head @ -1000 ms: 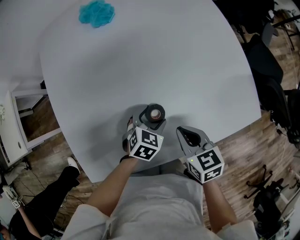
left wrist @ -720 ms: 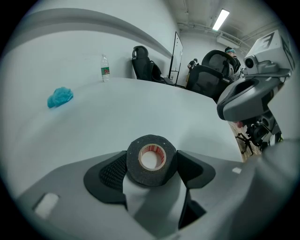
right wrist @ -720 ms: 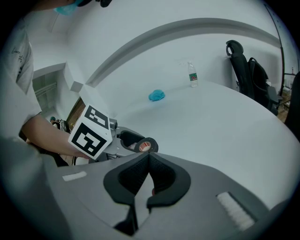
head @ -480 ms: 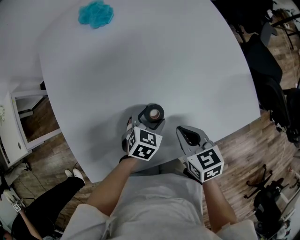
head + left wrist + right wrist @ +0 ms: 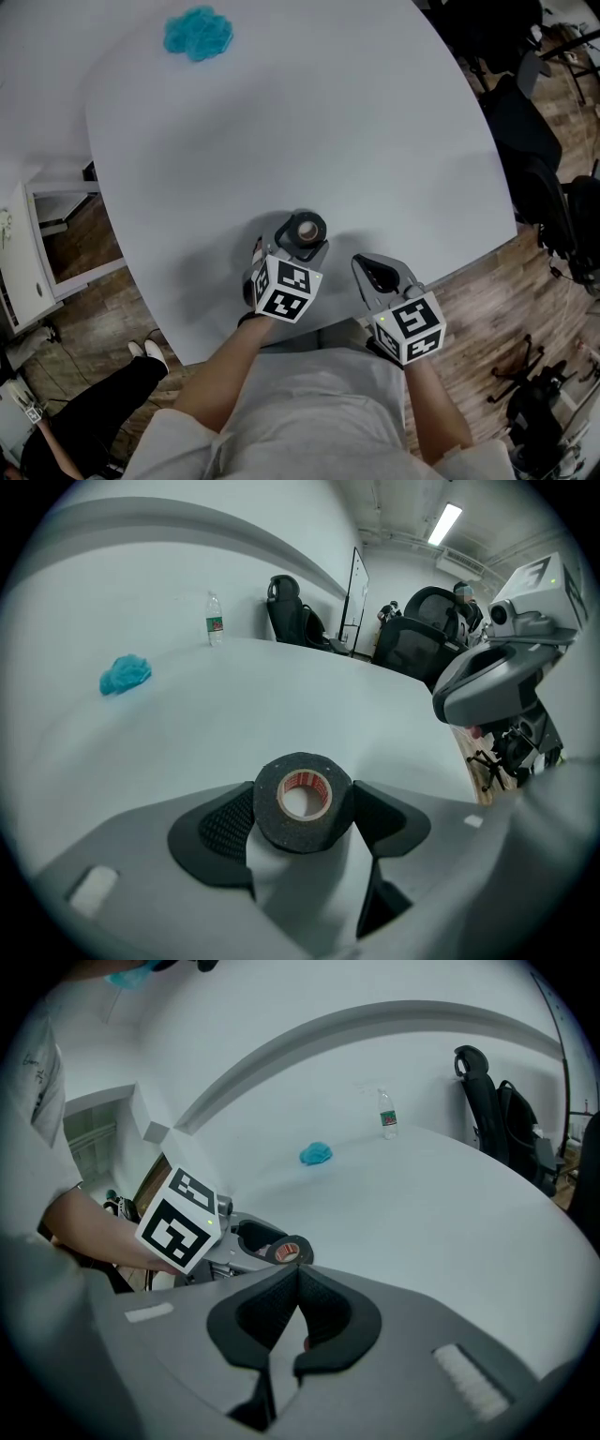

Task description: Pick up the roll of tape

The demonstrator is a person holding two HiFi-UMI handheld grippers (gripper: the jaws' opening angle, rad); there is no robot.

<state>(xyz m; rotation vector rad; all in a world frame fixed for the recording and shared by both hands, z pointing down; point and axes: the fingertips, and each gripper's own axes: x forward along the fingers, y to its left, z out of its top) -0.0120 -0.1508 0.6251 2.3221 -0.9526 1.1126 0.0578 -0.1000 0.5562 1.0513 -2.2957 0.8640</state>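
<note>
near the table's (image 5: 356,122) front edge, just ahead of the person, the roll of tape (image 5: 302,802) sits between the pads of the left gripper (image 5: 298,242). both dark pads look pressed against its outer wall, one on each side, so the jaws stand wide but clamped on the roll. whether its underside has left the tabletop is hard to judge from these angles.

the right gripper (image 5: 295,1283) hangs just beside it to the right, its jaws drawn together on nothing.

to do this step well, hold the squeeze even and lift straight up. the pads grip a curved wall, so a tilt or a jerk could probably let the roll twist or pop out forward. the free gripper should stay clear of the path.

the roll is small and squat, black on the outside with a slightly grainy face. its pale cardboard core has red print around the hole. it lies flat, with the hole facing up.

a crumpled blue cloth (image 5: 198,33) lies well apart at the far side.
</note>
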